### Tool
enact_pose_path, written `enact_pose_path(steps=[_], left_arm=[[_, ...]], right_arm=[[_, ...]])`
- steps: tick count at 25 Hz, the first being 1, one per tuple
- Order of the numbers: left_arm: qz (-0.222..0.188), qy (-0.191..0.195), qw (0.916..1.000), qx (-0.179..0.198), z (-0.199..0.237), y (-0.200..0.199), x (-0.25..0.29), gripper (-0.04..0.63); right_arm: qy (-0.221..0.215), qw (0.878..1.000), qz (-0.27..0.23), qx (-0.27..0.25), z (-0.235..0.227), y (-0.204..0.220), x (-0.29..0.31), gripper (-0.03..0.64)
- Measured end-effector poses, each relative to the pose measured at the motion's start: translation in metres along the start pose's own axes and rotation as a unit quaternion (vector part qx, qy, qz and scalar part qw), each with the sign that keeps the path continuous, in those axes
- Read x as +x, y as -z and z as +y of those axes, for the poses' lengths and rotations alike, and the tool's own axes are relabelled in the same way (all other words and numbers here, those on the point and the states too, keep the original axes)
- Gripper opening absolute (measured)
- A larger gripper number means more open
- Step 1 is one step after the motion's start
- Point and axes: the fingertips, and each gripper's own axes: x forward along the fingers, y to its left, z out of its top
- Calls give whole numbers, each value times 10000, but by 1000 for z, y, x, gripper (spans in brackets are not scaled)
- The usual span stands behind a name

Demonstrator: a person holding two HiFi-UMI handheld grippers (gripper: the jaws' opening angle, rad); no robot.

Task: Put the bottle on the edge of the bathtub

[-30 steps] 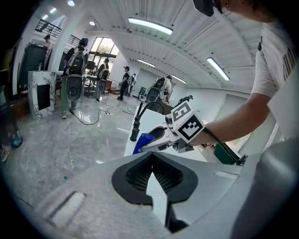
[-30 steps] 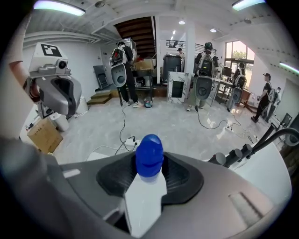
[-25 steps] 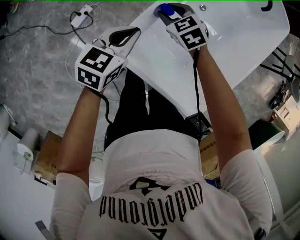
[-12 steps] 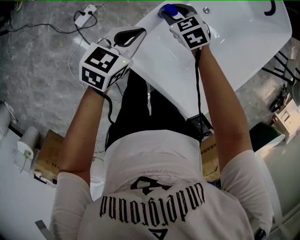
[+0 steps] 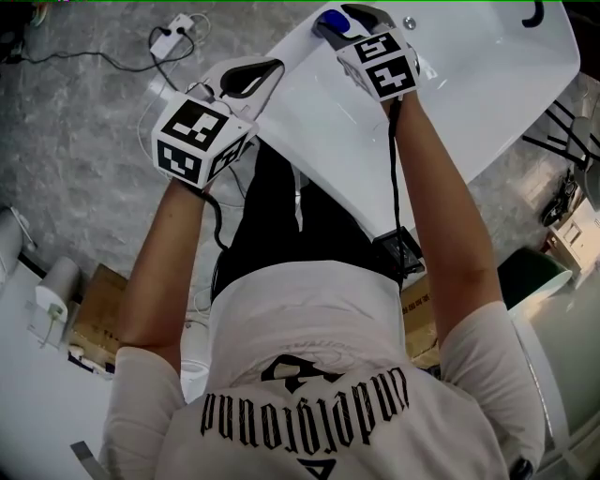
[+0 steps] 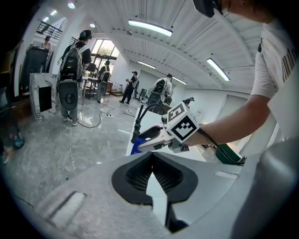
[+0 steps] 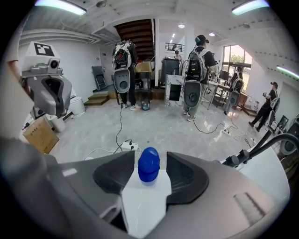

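Note:
A blue bottle (image 5: 333,19) stands upright on the white rim of the bathtub (image 5: 487,84) at the top of the head view. My right gripper (image 5: 345,19) straddles it. In the right gripper view the bottle (image 7: 149,164) sits between the black pads with a gap on each side. The jaws have just been opening and no longer press on it, so the gripper is open. My left gripper (image 5: 274,66) hovers over the tub's left rim, shut with nothing in it. In the left gripper view its pads (image 6: 138,175) meet at the tip over the white rim (image 6: 159,205).
A power strip (image 5: 173,23) and cables lie on the grey floor left of the tub. A cardboard box (image 5: 94,309) sits at the lower left. A black hose (image 5: 534,11) curves at the tub's far corner. Several people stand in the background (image 7: 196,70).
The right gripper's jaws have spread away from the blue bottle, which stays standing on the rim. Both hands have hardly moved.

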Motion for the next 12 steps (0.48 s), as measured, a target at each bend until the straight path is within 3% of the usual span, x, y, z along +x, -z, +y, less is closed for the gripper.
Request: enact_pose_path(steps=[12], left_arm=[[-276,-339,9990,124,-38,-13,-46,6]], right_arm=[[206,9981,-576,50,24,-21,-96,244]])
